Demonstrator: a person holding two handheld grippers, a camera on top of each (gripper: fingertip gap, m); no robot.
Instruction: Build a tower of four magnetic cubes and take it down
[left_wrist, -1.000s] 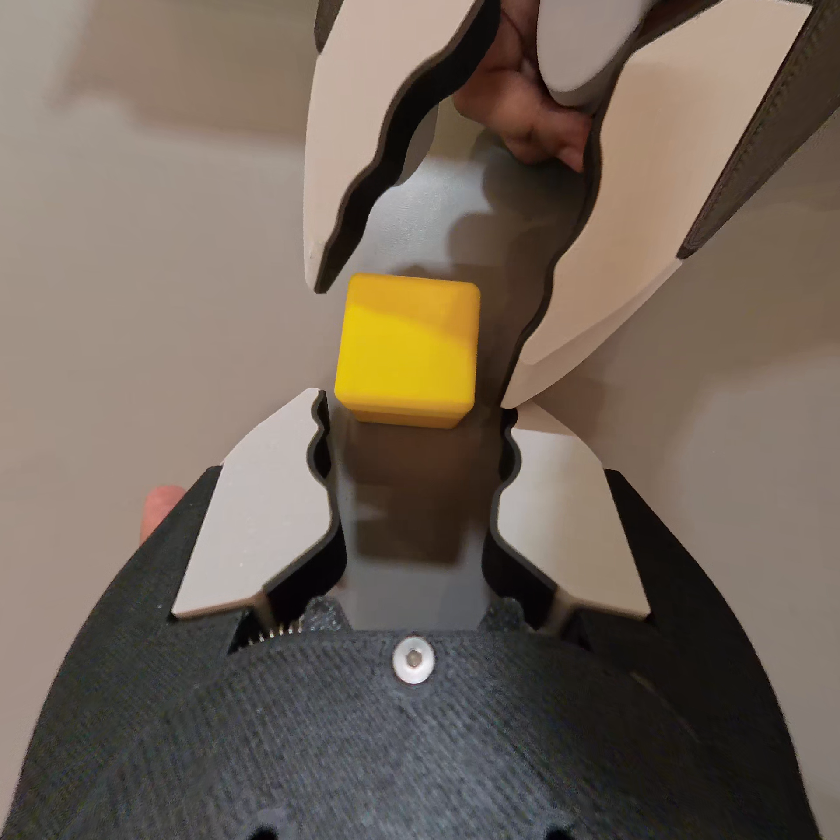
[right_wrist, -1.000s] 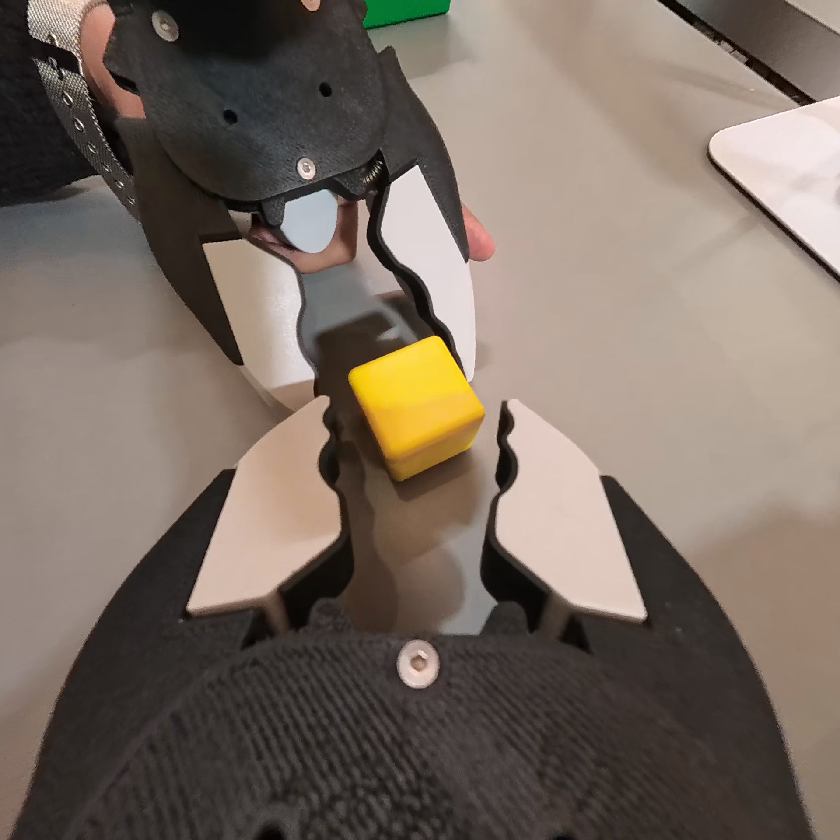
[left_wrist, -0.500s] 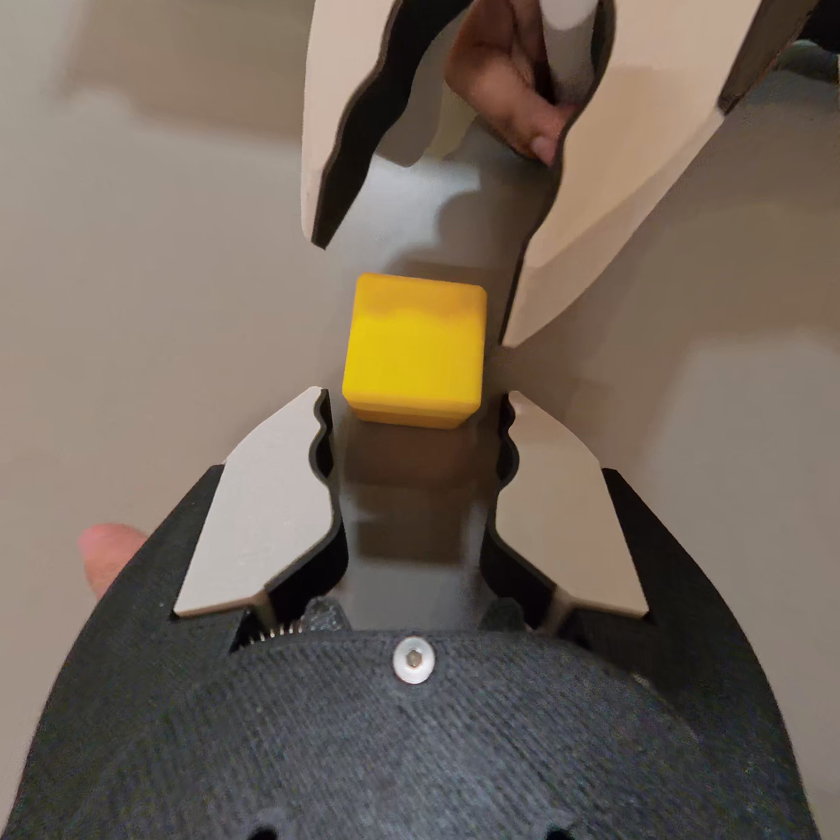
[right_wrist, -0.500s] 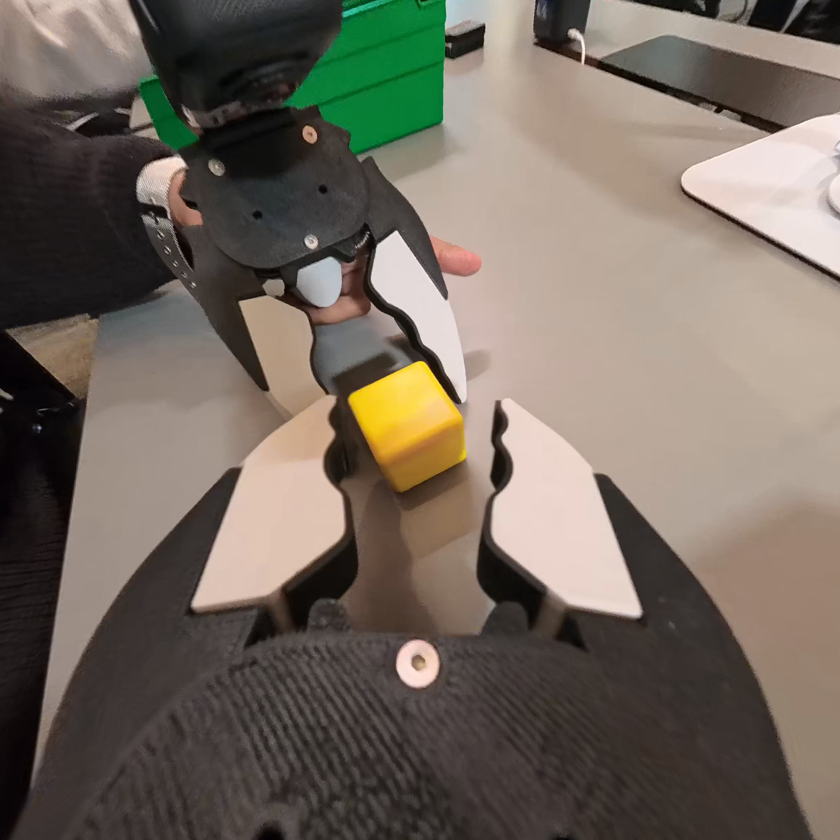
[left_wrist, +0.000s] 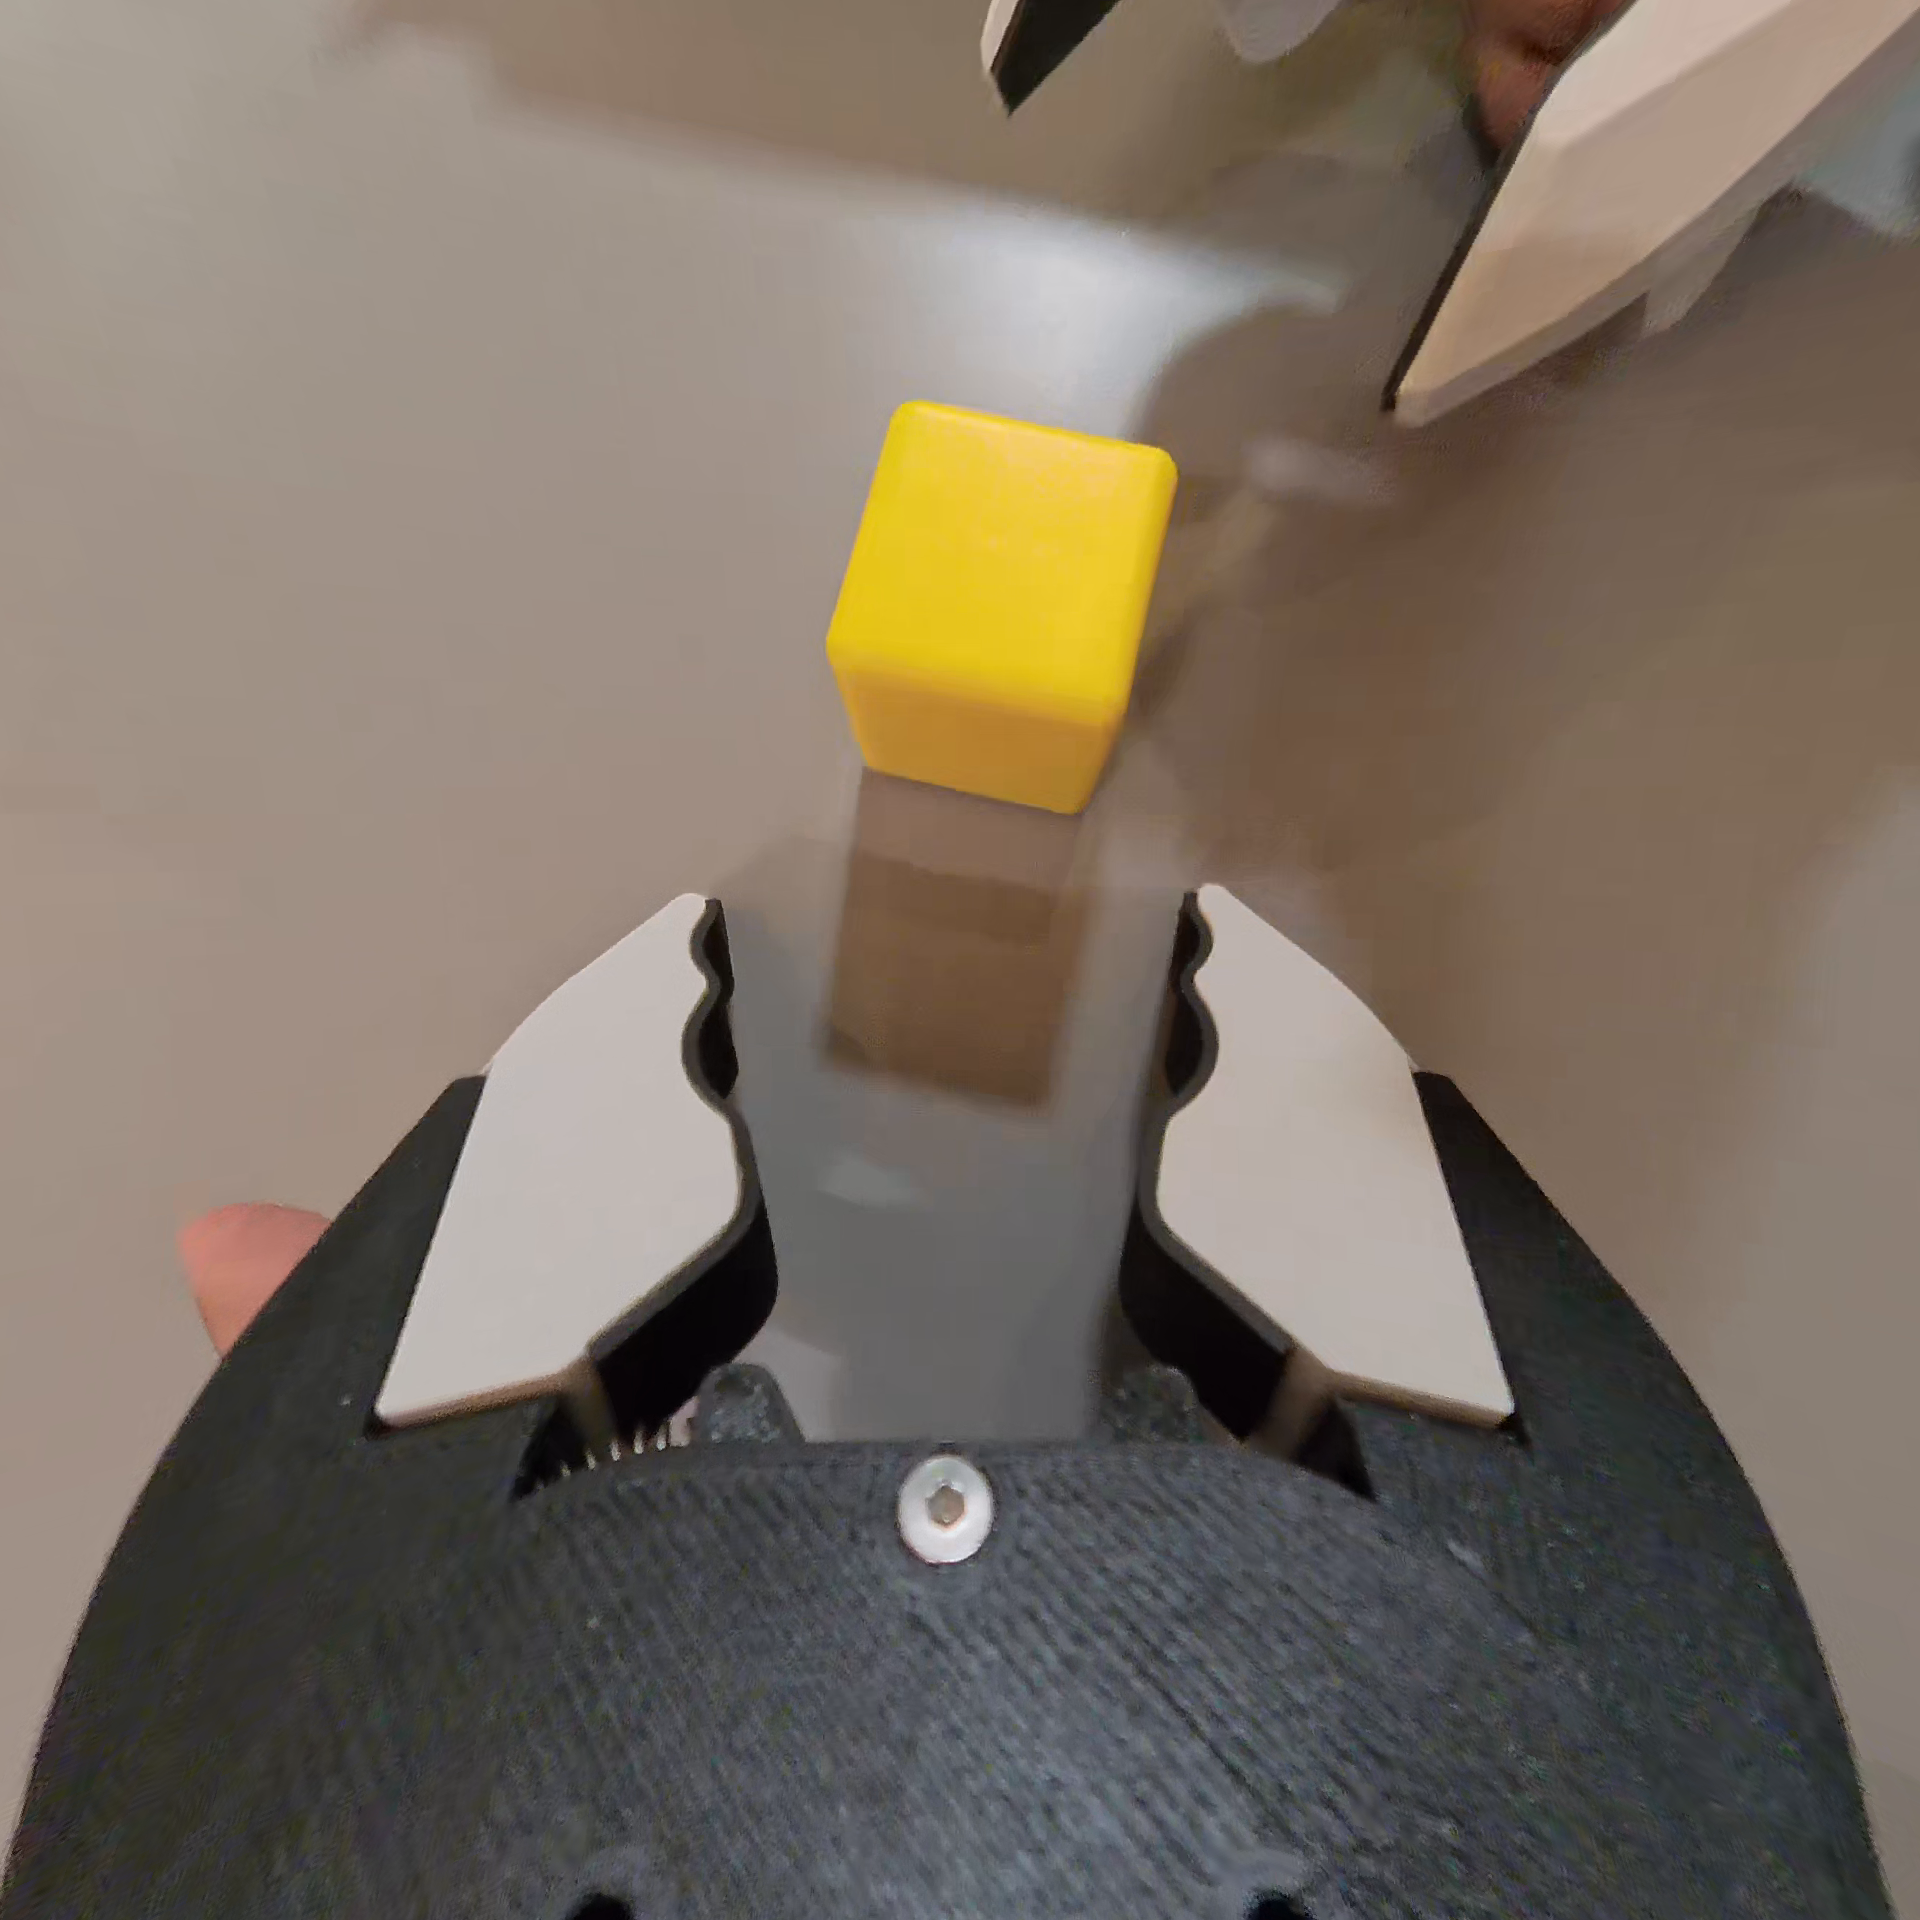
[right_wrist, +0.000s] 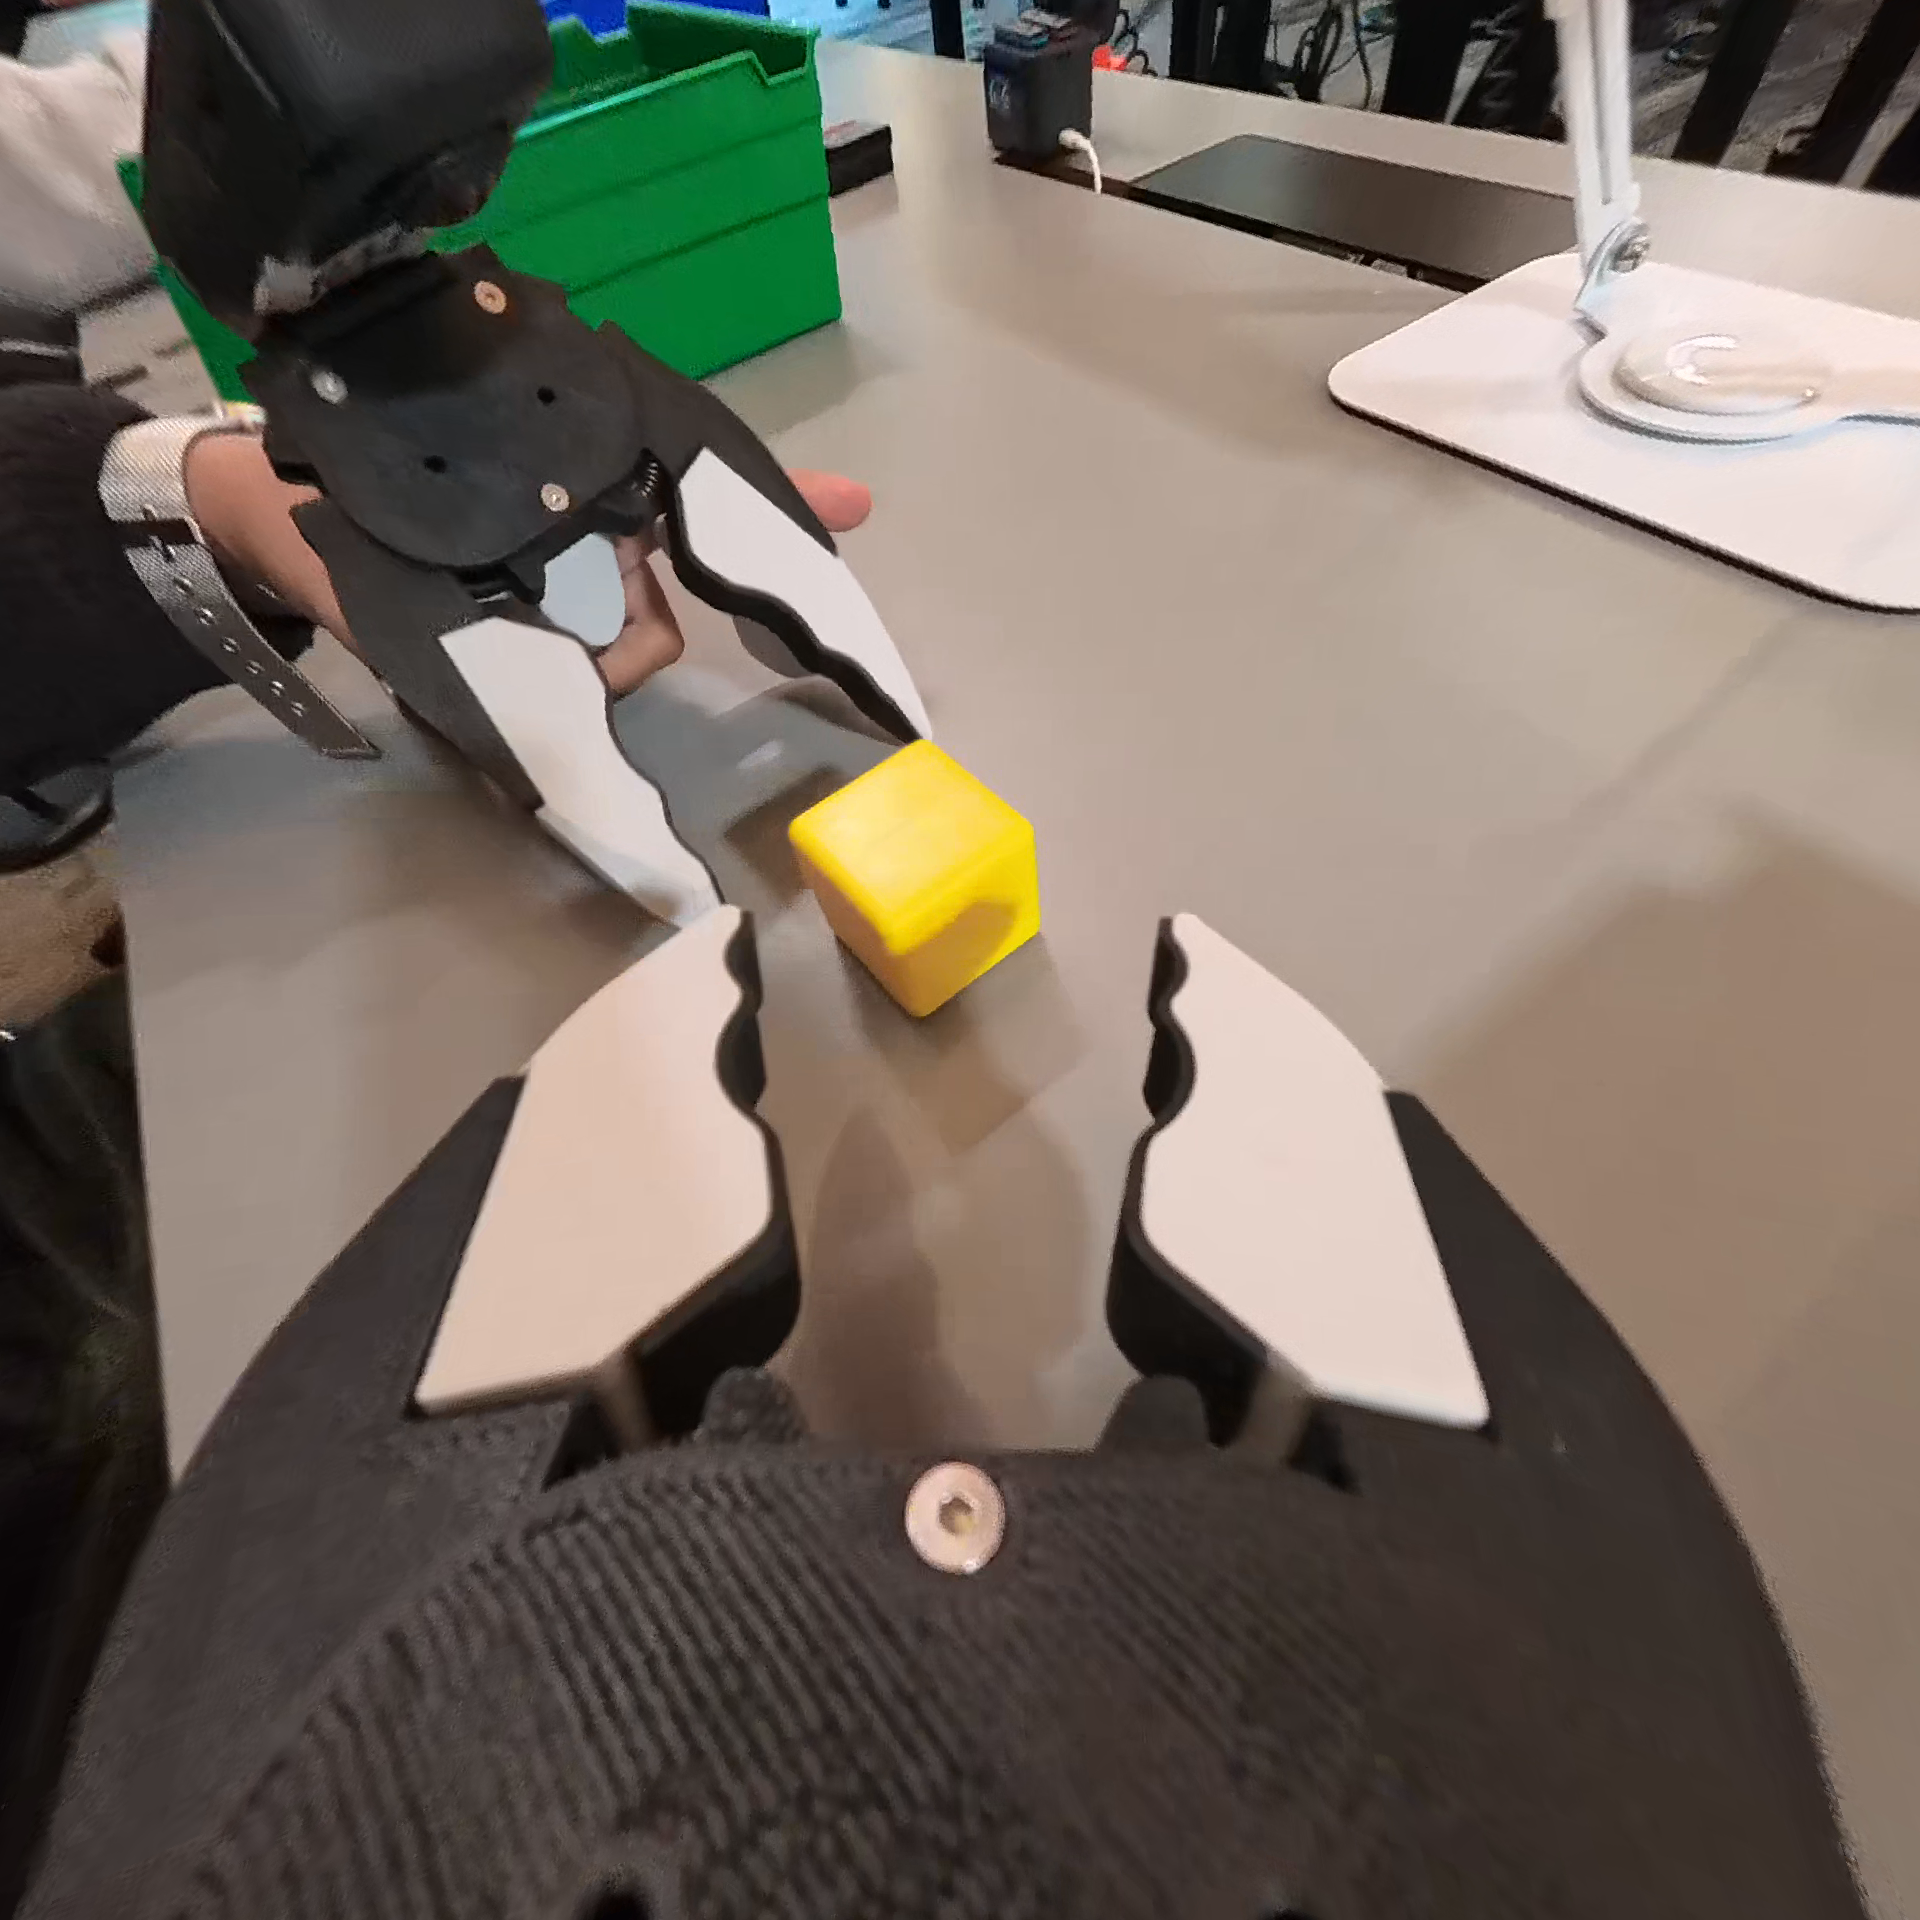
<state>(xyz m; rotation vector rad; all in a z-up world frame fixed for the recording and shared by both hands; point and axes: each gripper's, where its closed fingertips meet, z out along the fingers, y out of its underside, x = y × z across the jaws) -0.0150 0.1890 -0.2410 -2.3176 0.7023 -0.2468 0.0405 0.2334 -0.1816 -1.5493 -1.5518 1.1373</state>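
Note:
A yellow cube (left_wrist: 1003, 597) rests on the grey table, free of both grippers. My left gripper (left_wrist: 951, 914) is open and empty, with the cube a short way ahead of its fingertips. My right gripper (right_wrist: 951, 925) is open and empty, with the cube (right_wrist: 920, 868) just ahead of its tips, slightly left of centre. In the right wrist view the left gripper (right_wrist: 810, 821) faces mine from the far left, one tip close to the cube's far corner. In the left wrist view the right gripper's fingers (left_wrist: 1621, 239) show at the top right, lifted away from the cube.
A green bin (right_wrist: 665, 218) stands at the back left. A white lamp base (right_wrist: 1662, 436) sits at the right, with a dark pad (right_wrist: 1351, 197) and a small black device (right_wrist: 1034, 99) behind it. A person's hand and dark sleeve (right_wrist: 94, 582) hold the left gripper. The yellow cube (left_wrist: 1003, 597) is about equally far from each gripper, around 5 centimetres. The right camera catches it too, in the right wrist view (right_wrist: 877, 807).
Both grippers have backed away from the cube. The right gripper has lifted and drawn back, so more of the table shows. The cube lies farther from both sets of tips.

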